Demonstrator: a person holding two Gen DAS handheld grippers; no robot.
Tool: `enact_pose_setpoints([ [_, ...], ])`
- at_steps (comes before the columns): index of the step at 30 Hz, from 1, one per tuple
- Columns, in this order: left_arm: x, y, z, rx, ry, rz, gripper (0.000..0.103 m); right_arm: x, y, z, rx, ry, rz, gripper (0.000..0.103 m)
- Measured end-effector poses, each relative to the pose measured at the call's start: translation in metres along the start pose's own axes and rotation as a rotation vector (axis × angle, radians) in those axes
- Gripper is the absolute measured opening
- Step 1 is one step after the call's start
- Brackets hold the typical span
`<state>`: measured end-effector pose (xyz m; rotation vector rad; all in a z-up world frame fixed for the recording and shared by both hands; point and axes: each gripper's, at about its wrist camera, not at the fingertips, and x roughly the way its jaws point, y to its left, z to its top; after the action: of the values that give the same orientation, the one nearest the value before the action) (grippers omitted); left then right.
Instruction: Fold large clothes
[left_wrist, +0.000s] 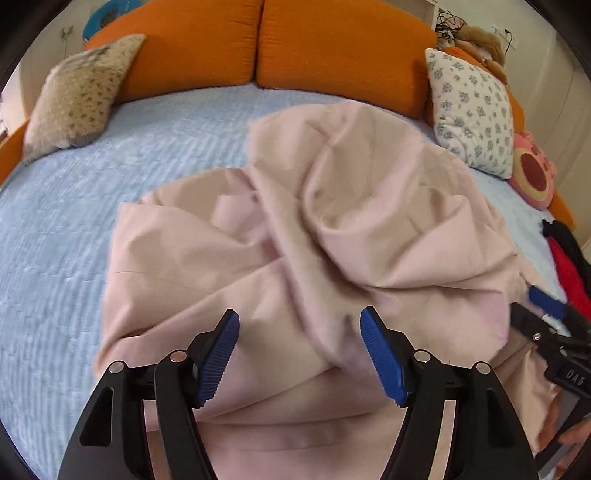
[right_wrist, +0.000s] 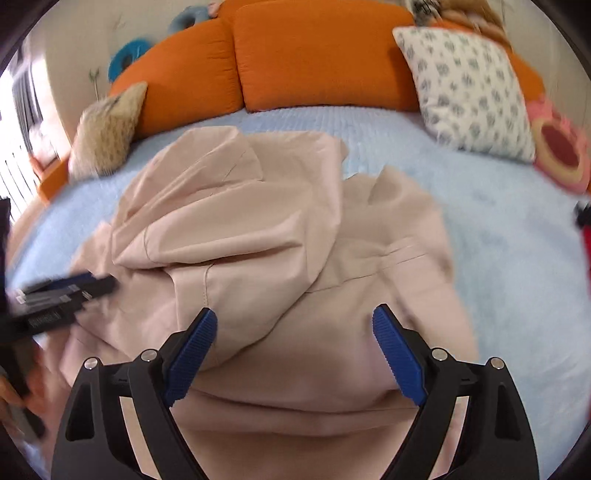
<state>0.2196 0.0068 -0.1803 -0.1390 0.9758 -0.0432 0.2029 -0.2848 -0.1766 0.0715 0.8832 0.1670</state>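
both tongs, left (left_wrist: 300, 325) & right (right_wrist: 294, 321), open, over crumpled pink garment (left_wrist: 332, 221)

Left gripper (left_wrist: 299, 328) pointed steeply down, jaws spread apart, nothing clamped, right gripper (right_wrist: 294, 325) angled down beside it, jaws wide apart

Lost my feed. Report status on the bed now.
Left gripper open, right gripper open, nothing held. Large pale pink fabric garment crumpled on light blue bedspread, unfolded. Nothing blocking.
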Motion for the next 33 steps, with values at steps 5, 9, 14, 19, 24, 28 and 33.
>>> enact_pose_setpoints([
  [5,0.017,-0.013,0.0,0.034,0.008,0.008,0.062,0.015,0.019,0.004,-0.007,-0.003,0.033,0.071],
  [9,0.02,-0.015,-0.004,0.061,0.005,0.01,0.029,0.025,0.022,0.003,0.006,0.016,0.074,0.039],
  [14,-0.008,-0.006,-0.008,0.028,0.01,-0.07,0.009,-0.002,0.015,-0.001,0.015,-0.015,0.107,0.016],
  [19,-0.054,-0.035,-0.025,0.066,-0.032,-0.141,0.009,-0.055,0.013,-0.009,-0.04,-0.078,0.099,0.013],
  [24,-0.07,-0.074,-0.067,0.112,0.0,-0.197,0.009,-0.081,0.01,-0.019,-0.078,-0.088,0.071,0.015],
  [28,-0.046,-0.083,-0.103,0.132,0.072,-0.176,0.009,-0.077,0.019,-0.009,-0.114,-0.082,0.062,0.015],
  [33,-0.022,-0.076,-0.108,0.098,0.103,-0.179,0.009,-0.027,0.045,0.014,-0.161,-0.019,0.096,0.015],
])
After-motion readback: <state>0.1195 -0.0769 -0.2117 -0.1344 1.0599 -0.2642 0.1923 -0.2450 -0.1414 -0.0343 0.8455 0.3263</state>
